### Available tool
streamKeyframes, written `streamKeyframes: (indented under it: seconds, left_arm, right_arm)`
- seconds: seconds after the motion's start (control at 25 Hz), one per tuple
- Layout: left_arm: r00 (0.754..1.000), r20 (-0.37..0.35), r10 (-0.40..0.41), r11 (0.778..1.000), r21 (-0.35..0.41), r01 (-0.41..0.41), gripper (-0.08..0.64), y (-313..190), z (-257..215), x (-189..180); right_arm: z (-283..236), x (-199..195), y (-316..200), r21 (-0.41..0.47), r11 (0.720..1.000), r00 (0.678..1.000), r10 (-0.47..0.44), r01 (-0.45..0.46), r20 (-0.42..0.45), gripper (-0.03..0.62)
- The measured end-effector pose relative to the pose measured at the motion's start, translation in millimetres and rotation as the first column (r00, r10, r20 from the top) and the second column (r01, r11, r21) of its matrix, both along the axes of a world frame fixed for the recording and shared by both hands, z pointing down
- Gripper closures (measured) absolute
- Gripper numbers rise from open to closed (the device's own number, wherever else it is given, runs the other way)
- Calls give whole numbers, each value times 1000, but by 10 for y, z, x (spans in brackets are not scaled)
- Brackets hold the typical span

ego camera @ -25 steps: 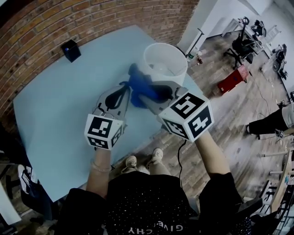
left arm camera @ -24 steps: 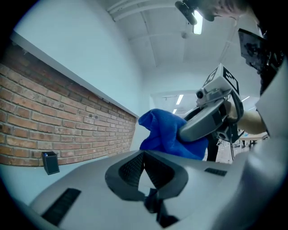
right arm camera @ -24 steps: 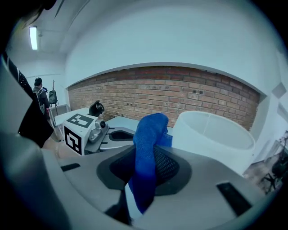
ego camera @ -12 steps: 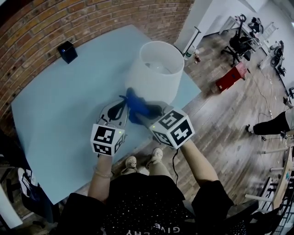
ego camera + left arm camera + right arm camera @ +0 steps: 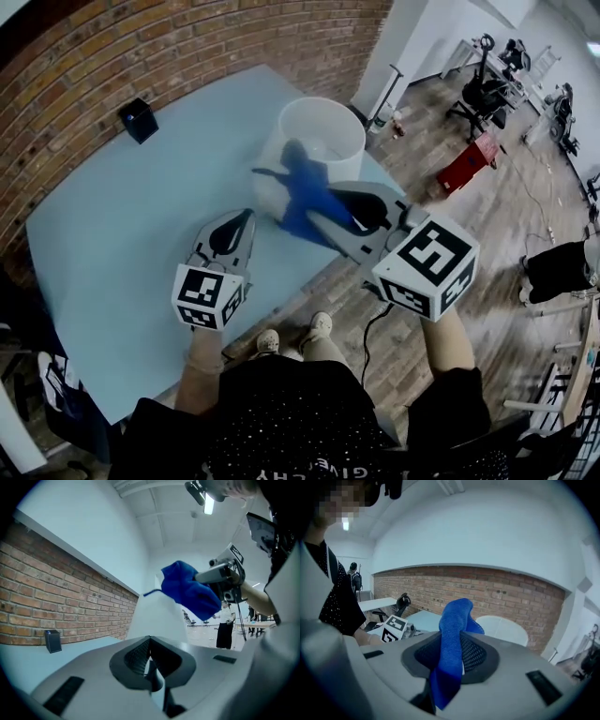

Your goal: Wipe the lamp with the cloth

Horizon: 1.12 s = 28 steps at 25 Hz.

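White drum-shaded lamp (image 5: 319, 141) is placed on the pale blue table (image 5: 122, 234), toward its far right corner. The right gripper (image 5: 314, 220) is closed on a bright blue cloth (image 5: 305, 187), which is held at the shade's near side. At the left gripper (image 5: 247, 216) the jaws are pressed together, with nothing between them.

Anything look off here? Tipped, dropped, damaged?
Nothing stands out. The lamp stands upright on the table, the cloth is clamped in the right gripper near the lamp's top, and the left gripper is shut and empty.

A small black box (image 5: 139, 119) sits on the light-blue table (image 5: 112, 234) near the brick wall (image 5: 141, 47).
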<state>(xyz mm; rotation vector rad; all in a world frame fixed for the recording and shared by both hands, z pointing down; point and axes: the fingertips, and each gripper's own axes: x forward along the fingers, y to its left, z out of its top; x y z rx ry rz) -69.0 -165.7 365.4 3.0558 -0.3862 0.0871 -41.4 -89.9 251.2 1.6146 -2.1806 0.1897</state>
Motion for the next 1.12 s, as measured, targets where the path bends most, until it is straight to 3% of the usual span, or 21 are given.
streamKeyframes:
  seconds: [0.16,0.32,0.76,1.12]
  left_arm:
    - [1000,-12,-1,1000,22,1,551,-27,-114,35]
    - [1000,-13,-4,1000,25,4,551,-39,-125,55]
    - [1000,20,15,1000,0,-15,551,43,63,133]
    - [999,37,23,999,-23,-22,551,96,215,136]
  right_arm:
    - [-562,264,5,95,995,991,55,-43,-119,489]
    - [-625,486,-21,98,991,976,111,-93,-189,489]
    - [152,557,13,-28,993,987,114,-118,-116,489]
    - [776,393,43,-142,984,992,97,-107,-76,489]
